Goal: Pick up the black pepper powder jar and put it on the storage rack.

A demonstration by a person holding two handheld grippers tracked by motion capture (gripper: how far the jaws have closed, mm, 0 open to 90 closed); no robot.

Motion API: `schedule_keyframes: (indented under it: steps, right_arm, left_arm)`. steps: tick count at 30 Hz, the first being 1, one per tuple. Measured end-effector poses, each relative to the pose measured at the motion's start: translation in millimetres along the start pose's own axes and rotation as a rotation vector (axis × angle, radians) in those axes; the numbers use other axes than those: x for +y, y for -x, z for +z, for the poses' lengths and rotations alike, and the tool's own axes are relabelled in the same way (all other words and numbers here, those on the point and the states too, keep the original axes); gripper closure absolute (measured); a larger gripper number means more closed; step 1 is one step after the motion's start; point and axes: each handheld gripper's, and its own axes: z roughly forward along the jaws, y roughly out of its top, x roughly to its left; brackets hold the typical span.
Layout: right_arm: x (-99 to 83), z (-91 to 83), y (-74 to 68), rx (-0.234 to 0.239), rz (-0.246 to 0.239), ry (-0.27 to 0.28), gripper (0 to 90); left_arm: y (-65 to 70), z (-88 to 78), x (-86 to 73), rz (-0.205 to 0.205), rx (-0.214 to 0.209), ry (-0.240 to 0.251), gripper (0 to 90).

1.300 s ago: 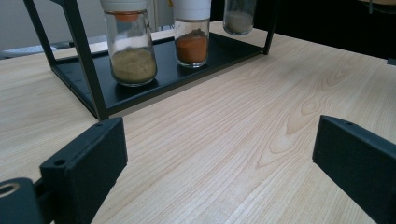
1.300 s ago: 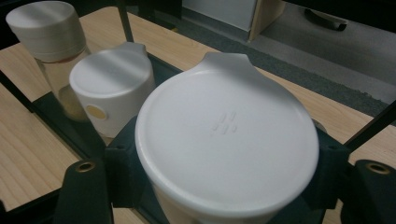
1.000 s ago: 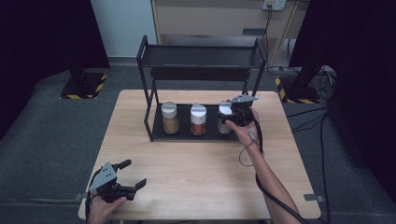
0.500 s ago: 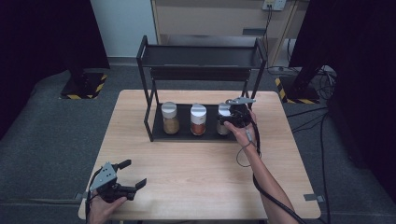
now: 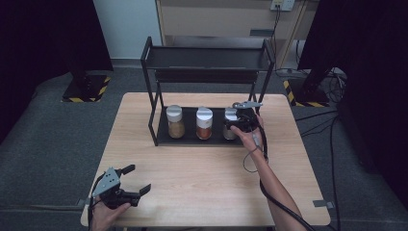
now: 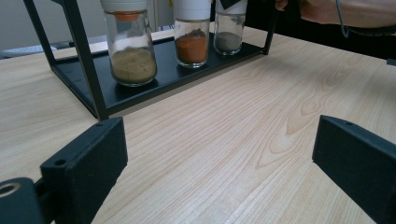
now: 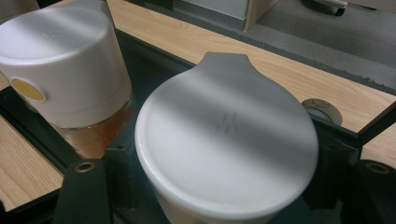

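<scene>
The left claw rests at the near left corner of the tabletop, held in a hand, with its two black jaws spread wide and nothing between them. In the left gripper view bare wood lies between those jaws, and the black rack stands ahead of them, a little to the left.

On the rack's bottom shelf, well ahead of the left claw and to its right, three jars stand upright in a row. The leftmost jar holds tan powder and is the nearest to the left claw. The middle jar holds orange powder and stands just to the left of the right claw. The third jar, with grey powder in it, is at the right end of the shelf, inside the right claw.

The right claw is pinching this third jar: in the right gripper view its white lid sits between the two black jaws, which press against the jar's sides just under the lid. The jar's base is on the shelf in the left gripper view. The right hand reaches in from the near side of the rack, with a cable trailing back along the forearm.
</scene>
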Motion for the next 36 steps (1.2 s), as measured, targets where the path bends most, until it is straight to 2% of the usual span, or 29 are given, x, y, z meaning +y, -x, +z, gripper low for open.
schedule_keyframes:
  steps: [11,19,22,25,36]
  right_arm:
    - [-2.7,-0.3,0.2,0.001,-0.001,0.007,30.5]
    - [0.0,-5.0,2.7,0.009,0.004,0.011,10.9]
    - [4.0,-8.5,4.1,0.011,-0.005,0.011,7.7]
    - [6.6,-13.5,5.4,0.018,-0.001,0.023,6.9]
    - [22.1,-38.5,0.1,0.026,-0.05,0.067,7.7]
  left_arm:
    - [0.5,0.1,0.4,0.002,0.0,-0.002,2.4]
    - [0.7,0.2,0.6,0.004,0.0,-0.002,2.4]
    - [0.9,0.1,0.8,0.005,0.001,-0.003,2.4]
    - [1.0,0.2,1.0,0.007,0.0,-0.004,2.3]
    - [1.2,0.5,1.4,0.007,0.001,-0.006,2.3]
